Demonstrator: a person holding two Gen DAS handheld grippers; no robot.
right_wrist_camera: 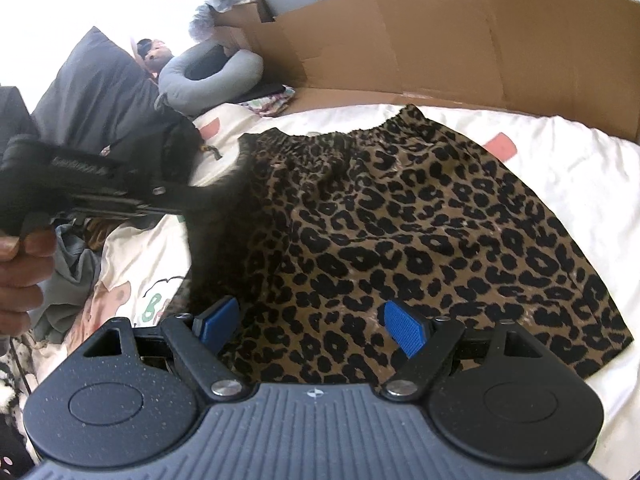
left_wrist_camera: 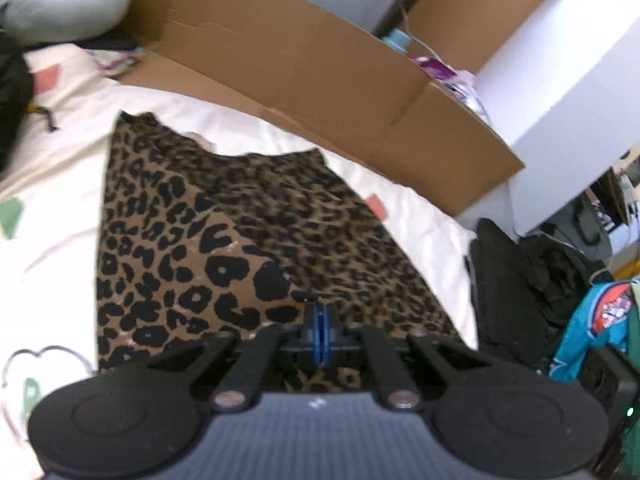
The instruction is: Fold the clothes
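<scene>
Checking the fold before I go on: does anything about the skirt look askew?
Yes. The skirt's left side is folded over itself at a slant, and the left gripper is shut on that flap. The right gripper hovers open above the hem.

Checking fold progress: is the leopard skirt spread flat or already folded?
Partly folded: the leopard skirt lies on the bed, one side lifted over itself in the shut left hand-held gripper.

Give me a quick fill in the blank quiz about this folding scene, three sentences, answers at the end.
1. The skirt on the bed has a ____ print.
2. The right gripper has its blue pads ____ above the skirt.
3. Behind the skirt stands a brown ____ box.

Missing words: leopard; open; cardboard
</scene>
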